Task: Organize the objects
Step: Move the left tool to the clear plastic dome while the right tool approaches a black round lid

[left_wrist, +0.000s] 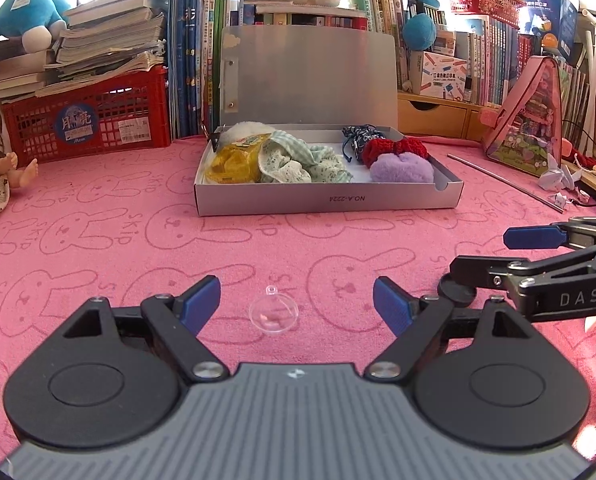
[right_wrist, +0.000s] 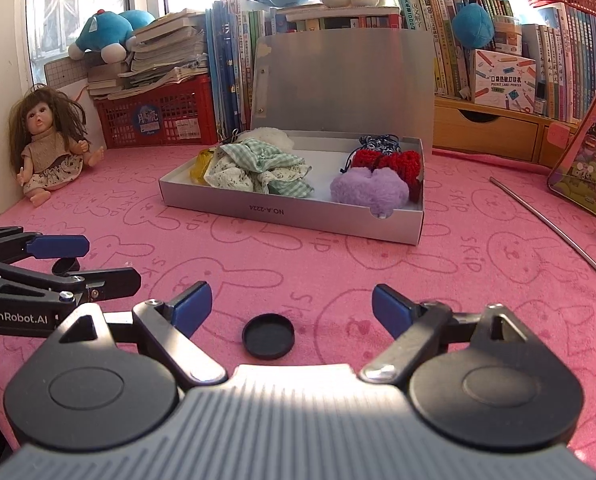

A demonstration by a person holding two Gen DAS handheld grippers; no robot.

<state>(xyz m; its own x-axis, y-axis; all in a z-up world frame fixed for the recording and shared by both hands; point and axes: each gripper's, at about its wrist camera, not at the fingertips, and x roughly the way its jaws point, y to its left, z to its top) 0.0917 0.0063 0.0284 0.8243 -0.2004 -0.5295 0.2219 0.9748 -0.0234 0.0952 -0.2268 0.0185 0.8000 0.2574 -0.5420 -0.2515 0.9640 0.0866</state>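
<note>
Between the blue pads of the left gripper (left_wrist: 297, 305), whose jaws stand wide and hold nothing, a small clear plastic dome (left_wrist: 273, 315) lies on the pink rabbit-print cloth (left_wrist: 98, 248), untouched. Alongside it, the right gripper (right_wrist: 292, 306) is likewise spread wide and empty, with a black round cap (right_wrist: 268, 336) lying flat on the cloth between its pads, not gripped. Further out, near the middle of the cloth, the silver box (right_wrist: 298, 216) sits with its lid propped upright; it already holds a yellow packet, checked green fabric, a purple fluffy piece, a red knitted piece and a small blue pouch. Judgement: most items appear stowed; the dome and cap remain loose outside and would still need picking up and placing. A thin metal rod (right_wrist: 554, 228) also lies on the cloth well to the right of the box.
</note>
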